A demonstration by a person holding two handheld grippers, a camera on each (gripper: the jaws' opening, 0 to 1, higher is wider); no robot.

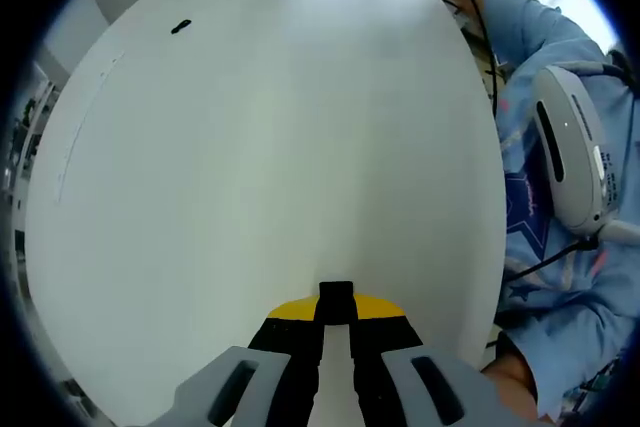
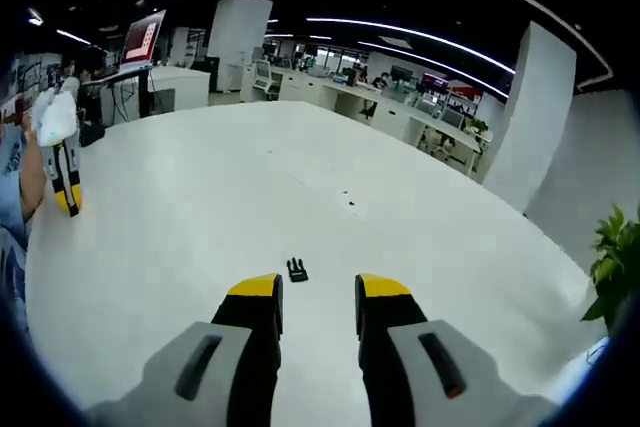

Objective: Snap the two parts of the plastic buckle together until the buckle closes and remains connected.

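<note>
A small black buckle part lies on the white table, just ahead of my right gripper, whose yellow-tipped jaws stand open with nothing between them. My left gripper is shut on the other black buckle part, which sticks out between its yellow tips above the table. In the right gripper view the left gripper shows at the far left, held by a gloved hand. A small black piece lies far across the table in the left gripper view.
The person's blue sleeve and a white device with cables sit at the table's right edge. Office desks, a red screen, a pillar and a plant ring the table.
</note>
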